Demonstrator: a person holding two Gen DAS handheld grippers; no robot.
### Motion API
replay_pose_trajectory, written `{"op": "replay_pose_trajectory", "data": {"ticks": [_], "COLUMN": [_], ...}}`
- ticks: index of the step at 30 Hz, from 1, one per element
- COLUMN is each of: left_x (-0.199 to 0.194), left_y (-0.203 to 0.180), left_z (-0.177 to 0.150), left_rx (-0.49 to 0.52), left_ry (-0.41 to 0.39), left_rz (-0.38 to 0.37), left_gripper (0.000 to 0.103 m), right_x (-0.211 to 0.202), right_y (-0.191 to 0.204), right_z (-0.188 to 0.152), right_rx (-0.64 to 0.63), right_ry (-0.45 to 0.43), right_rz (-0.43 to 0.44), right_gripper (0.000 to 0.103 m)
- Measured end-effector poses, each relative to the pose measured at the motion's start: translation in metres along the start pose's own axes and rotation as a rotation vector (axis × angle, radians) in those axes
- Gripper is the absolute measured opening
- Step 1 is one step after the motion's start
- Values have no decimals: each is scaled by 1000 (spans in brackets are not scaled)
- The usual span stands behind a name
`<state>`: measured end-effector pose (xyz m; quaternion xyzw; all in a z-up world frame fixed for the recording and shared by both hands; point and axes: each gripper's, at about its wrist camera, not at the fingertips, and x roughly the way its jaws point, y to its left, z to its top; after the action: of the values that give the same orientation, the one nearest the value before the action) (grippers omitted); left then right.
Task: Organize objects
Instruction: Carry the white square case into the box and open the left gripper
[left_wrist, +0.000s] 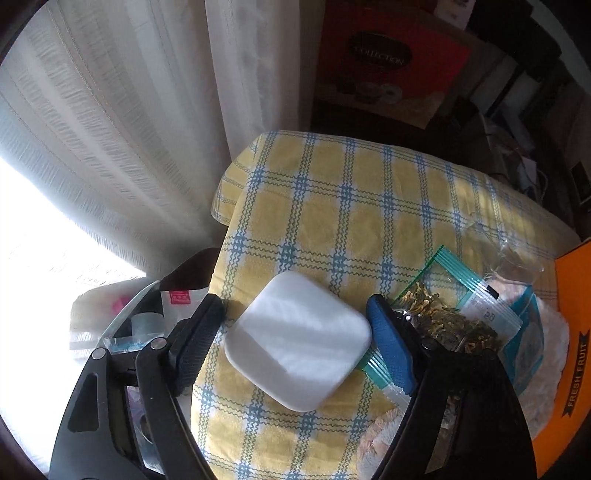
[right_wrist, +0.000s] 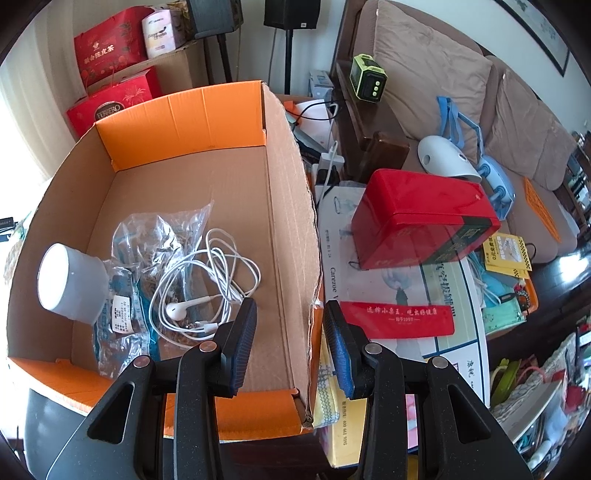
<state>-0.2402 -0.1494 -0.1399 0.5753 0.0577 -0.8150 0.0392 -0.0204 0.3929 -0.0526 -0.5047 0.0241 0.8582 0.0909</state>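
Note:
A white rounded-square case (left_wrist: 299, 343) lies on a yellow and blue plaid cloth (left_wrist: 351, 206). My left gripper (left_wrist: 295, 306) points down over it with one finger on each side. The right blue pad (left_wrist: 388, 343) is at the case's edge, while a strip of cloth shows between the left pad (left_wrist: 195, 343) and the case. My right gripper (right_wrist: 291, 307) hangs open and holds nothing, over the right wall of an orange-lined cardboard box (right_wrist: 295, 206). In the box lie a white round jar (right_wrist: 70, 284), a plastic bag of dried bits (right_wrist: 159, 236) and white earphones (right_wrist: 207, 280).
A zip bag of dried bits (left_wrist: 443, 317) lies right of the case, with the orange box's side (left_wrist: 572, 332) beyond it. A white curtain (left_wrist: 110, 129) hangs to the left. Right of the box sit a red tin (right_wrist: 424, 221), a flat red case (right_wrist: 395, 319) and papers.

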Motion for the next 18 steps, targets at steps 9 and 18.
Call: {"op": "replay_pose_trajectory", "data": {"ticks": [9, 18], "left_x": [-14, -85], "left_y": [9, -10], "left_z": [-6, -12], "left_rx": [1, 17], "left_ry": [-29, -116], "left_rz": [22, -166], "left_gripper": [70, 70], "right_x": [-1, -6], "right_y": [4, 5], "right_z": [1, 1], "right_rx": [-2, 6], "right_ry": [-8, -18], "right_rz": [10, 20], "right_gripper": [38, 38]}}
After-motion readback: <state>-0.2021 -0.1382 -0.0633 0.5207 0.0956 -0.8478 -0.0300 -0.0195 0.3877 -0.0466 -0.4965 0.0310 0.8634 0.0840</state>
